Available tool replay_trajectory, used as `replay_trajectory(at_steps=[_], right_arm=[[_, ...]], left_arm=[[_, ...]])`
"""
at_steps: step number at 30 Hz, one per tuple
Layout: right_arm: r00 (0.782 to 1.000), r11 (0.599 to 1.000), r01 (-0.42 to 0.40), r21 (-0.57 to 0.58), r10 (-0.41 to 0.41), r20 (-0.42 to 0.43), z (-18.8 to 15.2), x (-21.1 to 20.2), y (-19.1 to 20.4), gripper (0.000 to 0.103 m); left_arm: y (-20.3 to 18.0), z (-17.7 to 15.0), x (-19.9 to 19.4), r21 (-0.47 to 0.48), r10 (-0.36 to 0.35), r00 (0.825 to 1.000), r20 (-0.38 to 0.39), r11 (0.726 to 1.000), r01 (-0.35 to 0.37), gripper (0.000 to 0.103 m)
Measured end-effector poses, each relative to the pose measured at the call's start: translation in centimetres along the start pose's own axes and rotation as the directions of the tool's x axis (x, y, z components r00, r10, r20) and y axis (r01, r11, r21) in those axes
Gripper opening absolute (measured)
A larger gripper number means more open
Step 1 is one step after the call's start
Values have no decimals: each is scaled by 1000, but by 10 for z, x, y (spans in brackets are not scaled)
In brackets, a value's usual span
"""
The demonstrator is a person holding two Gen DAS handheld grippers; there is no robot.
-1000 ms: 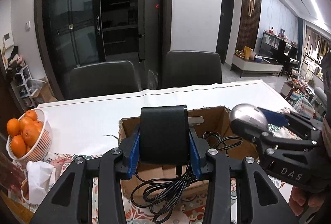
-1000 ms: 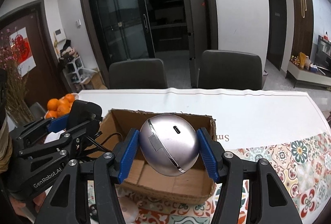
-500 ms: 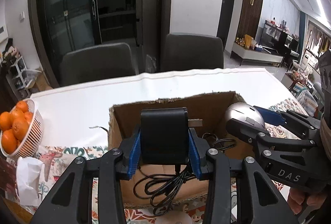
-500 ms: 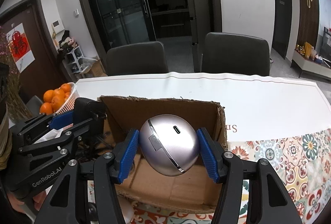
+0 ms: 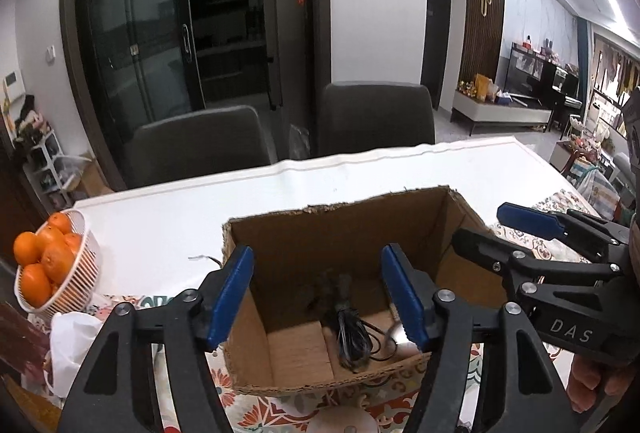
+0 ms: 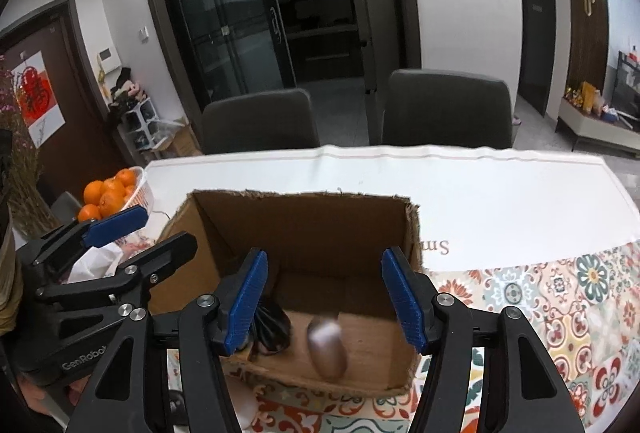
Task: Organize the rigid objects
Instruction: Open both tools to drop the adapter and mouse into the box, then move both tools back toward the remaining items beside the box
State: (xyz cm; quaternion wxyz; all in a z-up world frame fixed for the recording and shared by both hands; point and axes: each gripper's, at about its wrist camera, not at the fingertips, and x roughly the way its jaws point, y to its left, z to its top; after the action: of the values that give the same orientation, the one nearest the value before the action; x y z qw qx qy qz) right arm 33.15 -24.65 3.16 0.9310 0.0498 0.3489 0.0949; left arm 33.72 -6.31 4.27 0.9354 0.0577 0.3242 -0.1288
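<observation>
An open cardboard box (image 5: 320, 233) (image 6: 312, 225) stands on the table below both grippers. My left gripper (image 5: 316, 253) (image 6: 164, 227) hangs over its left part; its jaws are opening and nothing is between them. Below it a black charger with its coiled cable (image 5: 350, 337) (image 6: 272, 325) lies on the box floor. My right gripper (image 6: 327, 255) (image 5: 486, 225) is over the right part, jaws opening and empty. The silver egg-shaped object (image 6: 326, 349) (image 5: 400, 333) is blurred on the box floor beside the charger.
A white basket of oranges (image 5: 48, 265) (image 6: 112, 193) sits at the table's left edge, with a crumpled white tissue (image 5: 76, 337) in front of it. Two dark chairs (image 5: 200, 141) (image 5: 376, 113) stand behind the white tablecloth (image 5: 160, 217). A patterned cloth (image 6: 560, 313) covers the near side.
Both grippers have let go. The black charger has left the left jaws and the silver object the right jaws; both are now down in the box.
</observation>
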Motion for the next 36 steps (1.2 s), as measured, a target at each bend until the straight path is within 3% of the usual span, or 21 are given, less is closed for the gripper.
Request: replay_trajectory(at_steps=[14,21,36], right_arm=[[996,998,58,-5,-58,74,-14,-49,14,62],[994,997,76,18,-77,72,-26,-62,14,65],[992,993,119,1,-119,-43,-53,-65,16,74]], left_arm=[[0,-18,-43,-18,35,999,37,999,-34,70],[-2,-35,-59,-9,53,997,57,999,-52,86],[-2,-69,-63,-39,32,999,-44,999,-34,92]])
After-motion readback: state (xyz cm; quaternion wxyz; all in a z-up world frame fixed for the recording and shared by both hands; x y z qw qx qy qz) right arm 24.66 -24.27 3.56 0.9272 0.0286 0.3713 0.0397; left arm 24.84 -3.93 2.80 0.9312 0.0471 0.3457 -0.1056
